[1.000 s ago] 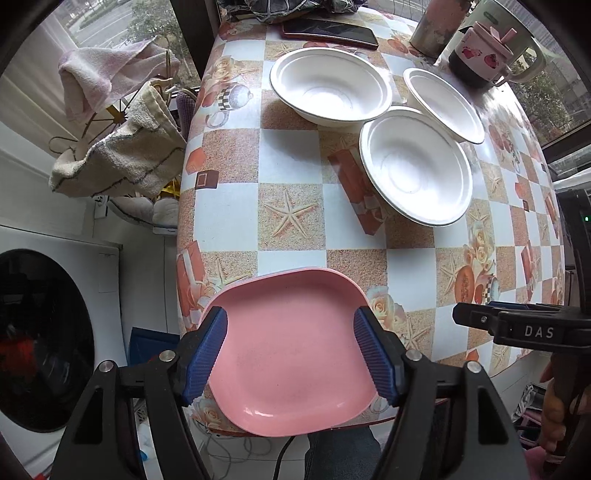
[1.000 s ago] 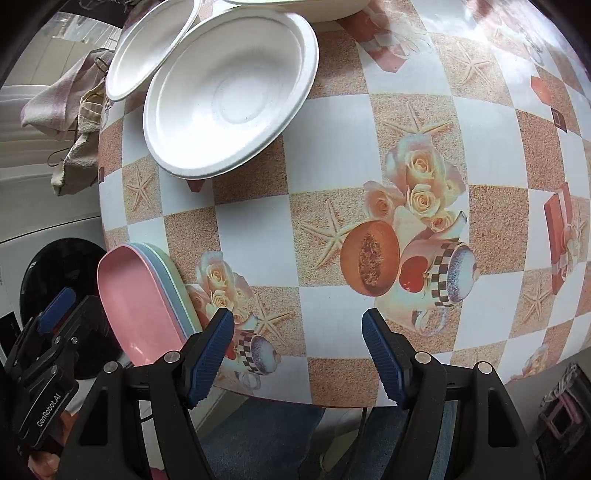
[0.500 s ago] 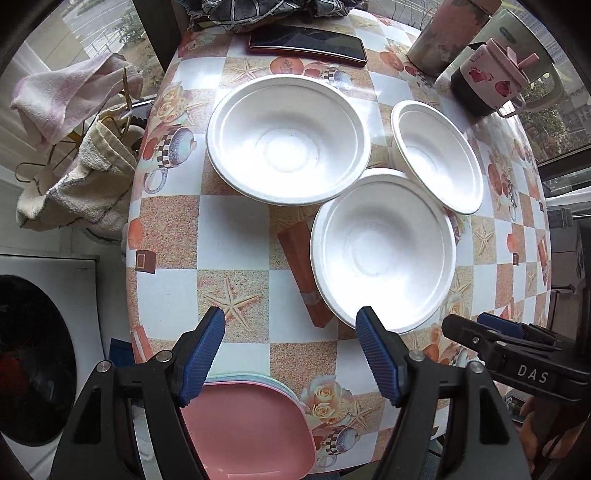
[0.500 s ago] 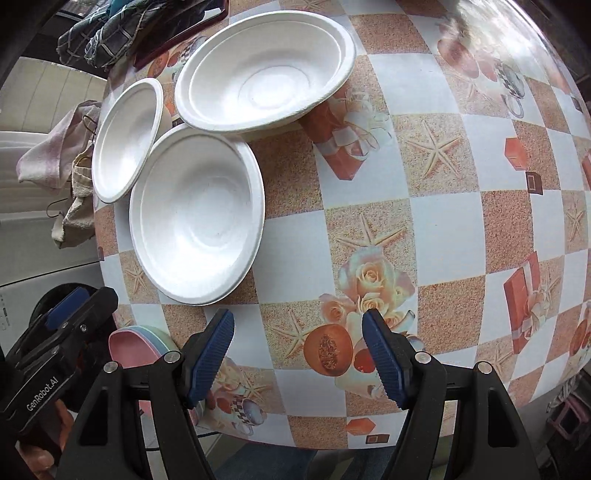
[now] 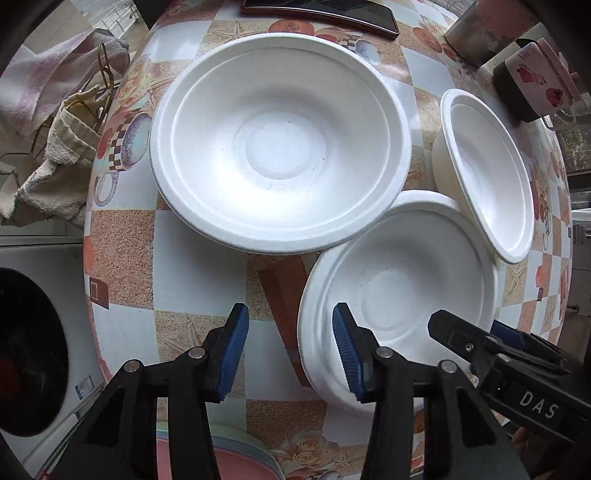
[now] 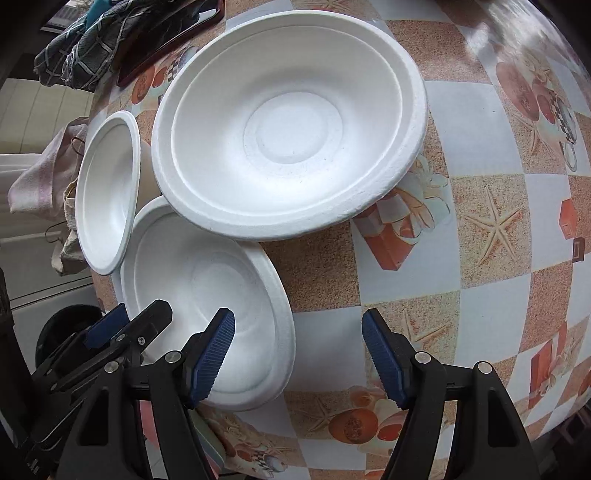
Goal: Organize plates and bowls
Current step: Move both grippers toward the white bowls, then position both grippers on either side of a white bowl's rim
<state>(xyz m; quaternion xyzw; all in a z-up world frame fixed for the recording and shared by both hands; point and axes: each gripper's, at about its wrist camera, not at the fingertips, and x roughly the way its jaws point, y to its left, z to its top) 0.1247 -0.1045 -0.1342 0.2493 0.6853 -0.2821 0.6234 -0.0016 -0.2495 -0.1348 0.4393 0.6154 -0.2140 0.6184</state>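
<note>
- Nearest edge: stack of plates (image 5: 229,459), pink on top with paler rims under it, sits at the table (image 5: 199,254) edge beneath the left gripper (image 5: 288,347). Judged a finished pile — plates sorted apart from bowls.
- Left gripper points down at the rim of the near bowl (image 5: 399,295); jaws closing, one pad inside the bowl, the other outside over the tablecloth. Rim is between them; pads not yet seen pressing on it.
- Right gripper (image 6: 299,354) jaws wide, empty; the same near bowl (image 6: 207,295) has its opposite rim between the pads. Two-sided approach probably suits a light foam bowl that would skid.
- Middle: large bowl (image 5: 280,144) overlaps the near bowl's rim — likely the nesting target or an obstacle on lifting.
- Small bowl (image 5: 487,173) is tilted, leaning on the near bowl's far rim.
- Far: phone (image 5: 317,14), mug (image 5: 535,77).
- Left view only: plate stack, mug, washing machine (image 5: 29,354).
- Right view only: a crumpled checked cloth (image 6: 99,40) beyond the phone, and much bare tablecloth on the right side.
</note>
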